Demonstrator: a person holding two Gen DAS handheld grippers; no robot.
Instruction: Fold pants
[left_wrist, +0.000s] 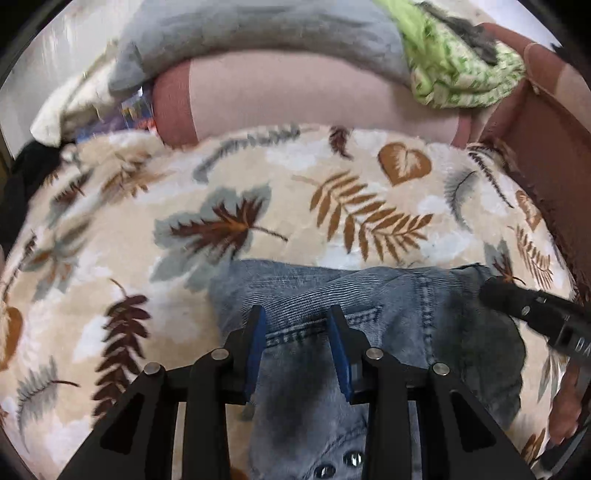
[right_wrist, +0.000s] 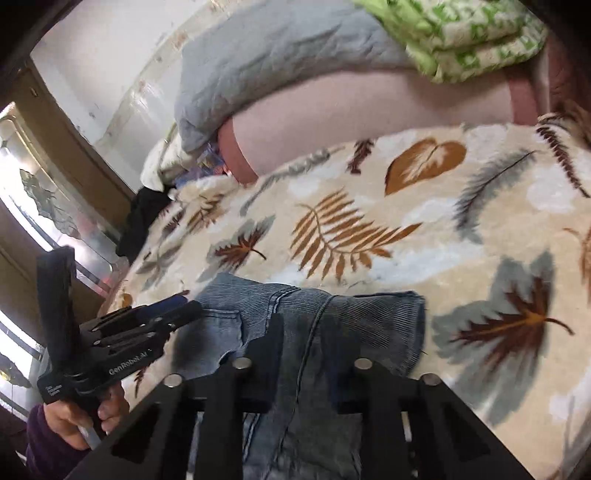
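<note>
Bed blanket (left_wrist: 369, 177) carries jeans (left_wrist: 406, 317); left gripper (left_wrist: 297, 325) fingers stand narrow, empty; right gripper (right_wrist: 306, 350) grip unclear, so folds may slip.

Both tongs angle downward side by side: the left tongs (left_wrist: 297, 325) stand with a gap between their blue pads, the right tongs (right_wrist: 303, 338) likewise parted, a hand (right_wrist: 79, 417) gripping the left handle

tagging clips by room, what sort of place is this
Most likely a bedroom. The jeans lie on a bed spread with a leaf-print blanket; a pink pillow sits at its far edge with a grey cover and a green patterned quilt heaped on it.
</note>
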